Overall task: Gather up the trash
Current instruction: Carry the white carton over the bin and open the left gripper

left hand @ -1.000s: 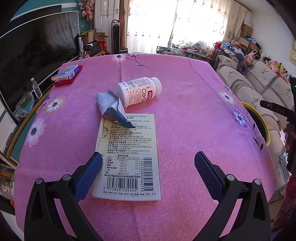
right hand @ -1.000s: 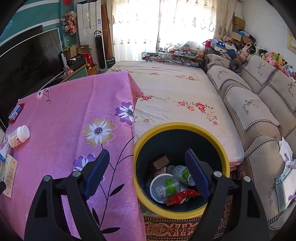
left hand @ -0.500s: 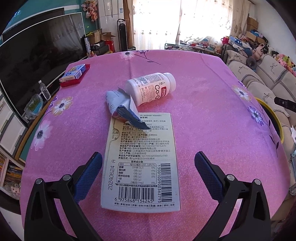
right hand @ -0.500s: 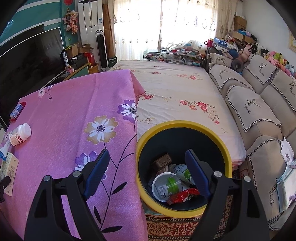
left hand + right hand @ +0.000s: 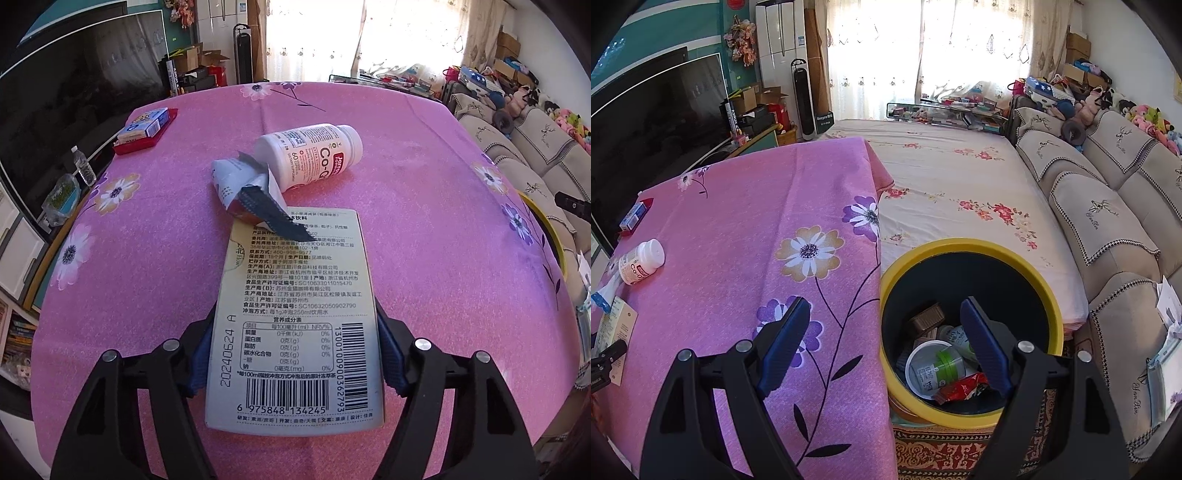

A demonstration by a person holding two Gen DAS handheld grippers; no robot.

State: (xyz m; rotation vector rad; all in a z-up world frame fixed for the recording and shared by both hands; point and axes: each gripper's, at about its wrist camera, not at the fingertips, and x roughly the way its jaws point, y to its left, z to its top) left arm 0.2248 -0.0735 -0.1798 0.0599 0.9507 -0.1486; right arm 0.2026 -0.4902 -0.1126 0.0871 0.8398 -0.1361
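Left wrist view shows our left gripper closing its jaws around the flat box on the pink counter, while our right gripper waits wide open above the trash bin.

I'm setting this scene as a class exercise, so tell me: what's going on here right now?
A person is clearing trash off a table under a pink floral cloth. The left gripper is closing on a flat cream carton, its fingers at both long edges. A torn wrapper and a white pill bottle still lie beyond it. The right gripper hangs open and empty over the yellow-rimmed bin, which already holds some trash.
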